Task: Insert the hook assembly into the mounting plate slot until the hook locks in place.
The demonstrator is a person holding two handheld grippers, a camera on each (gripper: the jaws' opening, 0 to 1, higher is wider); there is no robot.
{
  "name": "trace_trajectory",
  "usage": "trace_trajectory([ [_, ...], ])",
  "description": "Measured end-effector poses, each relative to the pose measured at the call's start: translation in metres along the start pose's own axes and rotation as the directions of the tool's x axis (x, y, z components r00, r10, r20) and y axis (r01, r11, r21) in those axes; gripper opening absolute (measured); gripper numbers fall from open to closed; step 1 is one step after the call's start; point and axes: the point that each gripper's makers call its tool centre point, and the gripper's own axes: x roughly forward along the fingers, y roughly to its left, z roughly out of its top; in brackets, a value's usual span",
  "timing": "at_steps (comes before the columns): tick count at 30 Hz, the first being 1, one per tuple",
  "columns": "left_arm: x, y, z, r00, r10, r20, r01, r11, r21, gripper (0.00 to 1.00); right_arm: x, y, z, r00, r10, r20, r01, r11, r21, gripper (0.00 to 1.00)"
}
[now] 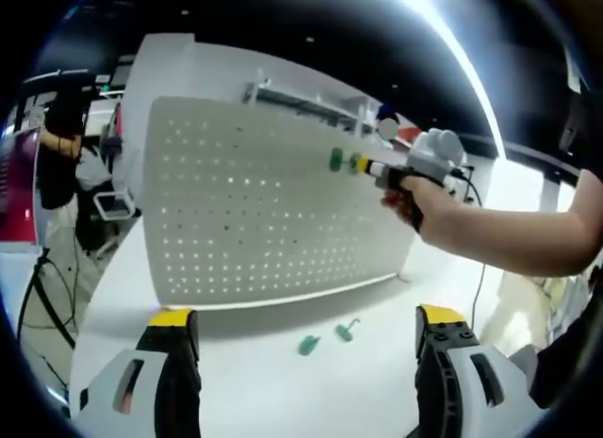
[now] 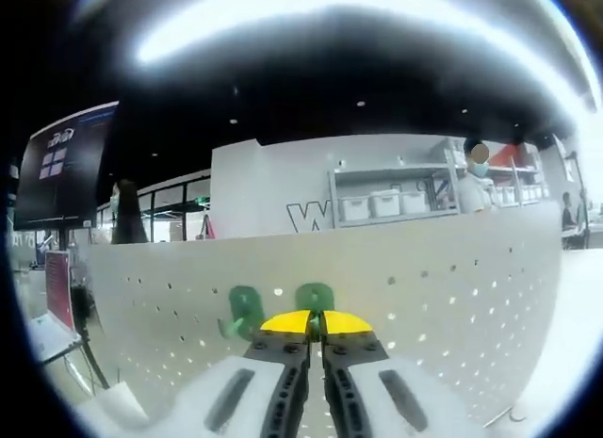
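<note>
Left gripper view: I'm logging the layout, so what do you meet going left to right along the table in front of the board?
Left tongs, yellow-tipped finger → green hook lying flat → second green hook → other yellow-tipped finger.

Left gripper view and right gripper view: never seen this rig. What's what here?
No robot: a person holds a gripper in each hand, each with a fisheye camera looking along its jaws.

In the left gripper view, the left gripper is open above a white table. Two green hooks lie there before an upright white pegboard. The person's hand brings the right gripper to the board, beside a green hook already mounted.

In the right gripper view, the right gripper is closed on another green hook at the board, the mounted hook alongside.
</note>
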Motion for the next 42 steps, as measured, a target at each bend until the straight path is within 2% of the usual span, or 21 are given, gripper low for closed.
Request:
trace_trajectory([
  [3, 0.001, -0.003, -0.002, 1.0, -0.013, -0.01, 0.013, 1.0, -0.005, 0.98, 0.001, -0.001, -0.003, 1.0, -0.005, -0.017, 0.005, 0.999, -0.039, 0.01],
  [7, -0.001, -0.003, -0.008, 0.999, -0.022, -0.031, 0.021, 0.999, -0.034, 0.98, -0.001, -0.001, -0.004, 0.999, 0.005, -0.033, -0.005, 1.0, 0.012, 0.02],
  [10, -0.005, -0.002, -0.011, 0.999, -0.022, -0.035, 0.02, 0.999, -0.045, 0.99, -0.003, -0.002, 0.0, 1.0, 0.007, -0.029, -0.007, 1.0, 0.005, 0.09],
  [13, -0.007, 0.0, -0.016, 0.998, -0.039, -0.054, 0.034, 0.997, -0.074, 0.99, -0.009, -0.004, 0.024, 0.999, 0.003, 0.042, 0.0, 0.999, -0.053, 0.13],
  [16, -0.011, 0.003, -0.014, 0.998, -0.032, -0.06, 0.028, 0.998, -0.062, 0.99, -0.017, -0.005, 0.052, 0.994, 0.028, 0.102, -0.024, 0.999, -0.043, 0.18],
  [20, -0.013, 0.004, -0.012, 0.997, -0.029, -0.066, 0.026, 0.999, -0.045, 0.99, -0.023, -0.009, 0.075, 0.99, 0.061, 0.126, -0.057, 0.998, -0.03, 0.21],
  [22, -0.013, 0.003, -0.012, 0.997, -0.036, -0.074, 0.033, 0.998, -0.049, 0.99, -0.028, -0.007, 0.082, 0.988, 0.098, 0.123, -0.095, 0.995, -0.025, 0.23],
  [23, -0.014, 0.002, -0.013, 0.996, -0.041, -0.08, 0.037, 0.998, -0.052, 0.99, -0.031, -0.003, 0.084, 0.984, 0.138, 0.113, -0.14, 0.99, 0.002, 0.24],
  [25, -0.014, 0.0, -0.015, 0.995, -0.044, -0.089, 0.04, 0.998, -0.049, 0.99, -0.037, 0.001, 0.082, 0.977, 0.2, 0.078, -0.208, 0.973, 0.105, 0.27],
  [26, -0.015, -0.001, -0.016, 0.995, -0.044, -0.092, 0.04, 0.998, -0.046, 0.99, -0.04, 0.0, 0.08, 0.976, 0.211, 0.057, -0.217, 0.969, 0.119, 0.28],
  [27, -0.015, -0.002, -0.017, 0.994, -0.044, -0.097, 0.04, 0.998, -0.046, 0.99, -0.044, -0.003, 0.081, 0.975, 0.217, 0.053, -0.221, 0.972, 0.085, 0.29],
  [31, -0.013, -0.013, -0.016, 0.993, -0.063, -0.096, 0.057, 0.997, -0.059, 1.0, -0.064, -0.003, 0.08, 0.967, 0.254, 0.035, -0.255, 0.966, 0.041, 0.29],
  [34, -0.011, -0.02, -0.019, 0.991, -0.07, -0.114, 0.064, 0.997, -0.05, 1.0, -0.077, -0.001, 0.067, 0.95, 0.312, -0.023, -0.311, 0.95, 0.022, 0.3],
  [37, -0.012, -0.026, -0.021, 0.988, -0.086, -0.128, 0.081, 0.996, -0.045, 1.0, -0.092, -0.001, 0.053, 0.935, 0.346, -0.076, -0.35, 0.936, -0.031, 0.3],
  [40, -0.013, -0.029, -0.025, 0.985, -0.096, -0.145, 0.093, 0.995, -0.026, 1.0, -0.108, 0.0, 0.042, 0.919, 0.382, -0.101, -0.389, 0.919, -0.067, 0.3],
  [42, -0.013, -0.028, -0.029, 0.982, -0.089, -0.164, 0.09, 0.996, -0.005, 1.0, -0.119, -0.001, 0.03, 0.909, 0.394, -0.136, -0.404, 0.913, -0.052, 0.3],
])
